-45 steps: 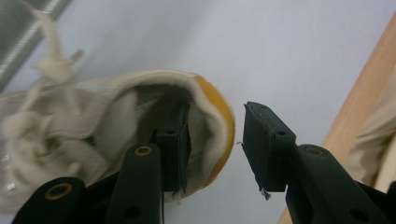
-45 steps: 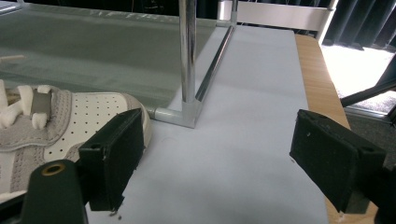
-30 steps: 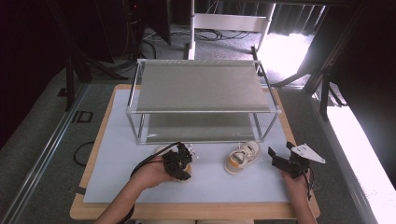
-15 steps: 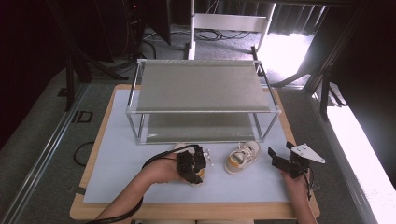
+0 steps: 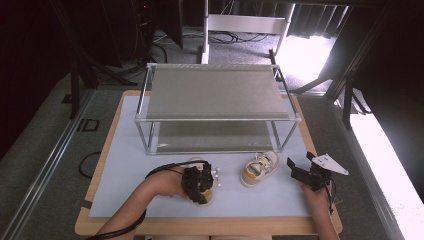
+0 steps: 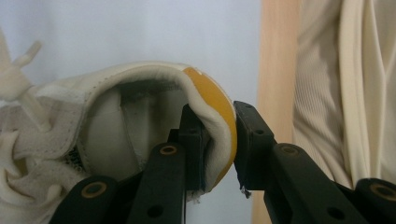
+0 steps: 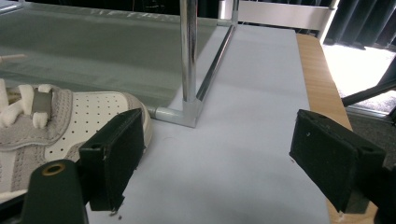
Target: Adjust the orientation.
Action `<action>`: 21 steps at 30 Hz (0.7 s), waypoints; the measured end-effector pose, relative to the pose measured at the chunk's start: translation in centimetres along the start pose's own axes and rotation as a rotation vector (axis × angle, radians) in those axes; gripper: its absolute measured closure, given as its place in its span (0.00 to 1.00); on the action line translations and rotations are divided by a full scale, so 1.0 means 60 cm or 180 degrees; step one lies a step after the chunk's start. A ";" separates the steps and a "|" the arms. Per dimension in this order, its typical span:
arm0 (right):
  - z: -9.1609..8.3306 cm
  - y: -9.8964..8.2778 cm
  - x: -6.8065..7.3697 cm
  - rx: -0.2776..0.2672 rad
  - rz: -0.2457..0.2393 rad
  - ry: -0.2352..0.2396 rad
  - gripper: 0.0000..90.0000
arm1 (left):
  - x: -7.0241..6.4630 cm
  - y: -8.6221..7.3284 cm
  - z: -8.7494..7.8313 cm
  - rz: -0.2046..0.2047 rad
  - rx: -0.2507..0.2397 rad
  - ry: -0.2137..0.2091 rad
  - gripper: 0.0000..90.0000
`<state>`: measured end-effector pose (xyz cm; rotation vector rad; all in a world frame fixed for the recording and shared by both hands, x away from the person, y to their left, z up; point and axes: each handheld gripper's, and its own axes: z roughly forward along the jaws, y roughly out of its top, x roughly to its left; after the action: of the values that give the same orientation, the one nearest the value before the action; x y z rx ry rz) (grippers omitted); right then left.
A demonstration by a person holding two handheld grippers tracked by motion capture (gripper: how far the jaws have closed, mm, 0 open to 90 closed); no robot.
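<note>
Shoe one [image 6: 140, 140], the white and orange one, is clamped by its heel collar in my left gripper [image 5: 199, 181]: one pad sits inside the opening, the other presses the orange heel from outside. It sits low over the white mat at the front of the bench [image 5: 100, 220], in front of the two-tier rack [image 5: 215, 92]. Its mate, the second shoe [image 5: 260, 169], lies on the mat between my two hands, toe pointing up toward the rack's lower shelf. My right gripper [image 5: 300, 172] waits released just to that shoe's right, so it is the nearer hand. The right gripper view shows the perforated toe [image 7: 88, 116] beside my left-hand pad, not between the pads; the high view cannot settle that.
</note>
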<state>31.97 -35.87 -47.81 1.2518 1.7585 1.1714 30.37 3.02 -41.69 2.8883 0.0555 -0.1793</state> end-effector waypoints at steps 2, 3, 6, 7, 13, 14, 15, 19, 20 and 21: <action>0.000 0.000 0.000 0.0002 -0.0001 -0.0005 0.19 | -0.002 -0.012 -0.005 -0.0079 -0.0003 0.0052 0.81; 0.000 0.000 0.000 0.0002 -0.0001 -0.0005 0.19 | -0.002 -0.012 -0.005 -0.0079 -0.0003 0.0052 0.81; 0.001 0.000 0.001 0.0005 -0.0020 -0.0012 0.19 | -0.004 -0.019 -0.007 -0.0073 0.0065 0.0083 0.79; 0.001 0.000 0.001 0.0005 -0.0020 -0.0012 0.19 | -0.003 -0.021 -0.007 -0.0081 0.0089 0.0078 0.79; 0.000 0.000 0.000 -0.0002 -0.0005 -0.0005 0.19 | 0.002 -0.028 -0.018 -0.0358 -0.0085 0.0127 0.62; 0.000 0.000 0.000 -0.0002 -0.0005 -0.0005 0.19 | 0.002 -0.028 -0.018 -0.0377 -0.0102 0.0168 0.62; -0.001 0.000 0.000 -0.0026 -0.0012 0.0000 0.19 | 0.002 -0.028 -0.018 -0.0420 -0.0110 0.0174 0.59; -0.002 -0.001 -0.001 -0.0043 0.0029 -0.0040 0.16 | 0.003 -0.030 -0.018 -0.0600 -0.0296 0.0195 0.54; -0.002 -0.001 -0.001 -0.0043 0.0029 -0.0040 0.15 | 0.004 -0.030 -0.019 -0.0641 -0.0332 0.0209 0.54; -0.002 -0.001 -0.003 -0.0034 0.0049 -0.0005 0.15 | 0.003 -0.030 -0.019 -0.0669 -0.0357 0.0224 0.53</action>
<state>31.92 -36.06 -47.81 1.2618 1.7419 1.1867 30.59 5.05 -41.06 2.7720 0.3706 -0.1084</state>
